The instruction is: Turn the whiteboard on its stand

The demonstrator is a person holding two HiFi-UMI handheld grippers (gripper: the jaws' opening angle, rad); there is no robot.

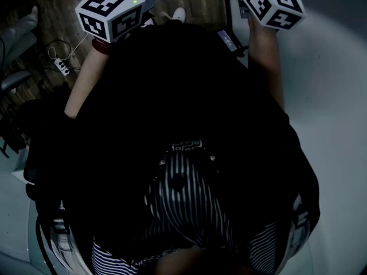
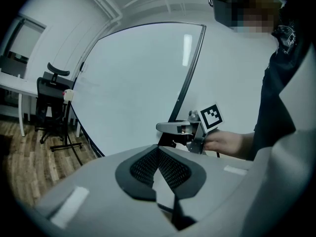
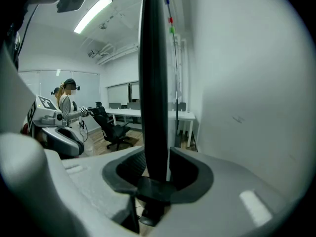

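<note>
whiteboard (image 2: pixel 138 83) standing upright, its white face turned toward the left gripper (image 2: pixel 158 154), whose pads meet at their tips with nothing between them. right gripper (image 3: pixel 155 171) closed on the board's dark frame edge (image 3: pixel 153 83), which rises vertically between its pads; in the left gripper view this grip lies on the board's right side. office chair (image 2: pixel 52 102) and white desk (image 2: pixel 12 80) stand on the wood floor (image 2: pixel 29 157) past the board's left side. a second person (image 3: pixel 66 102) stands in the background.
</note>
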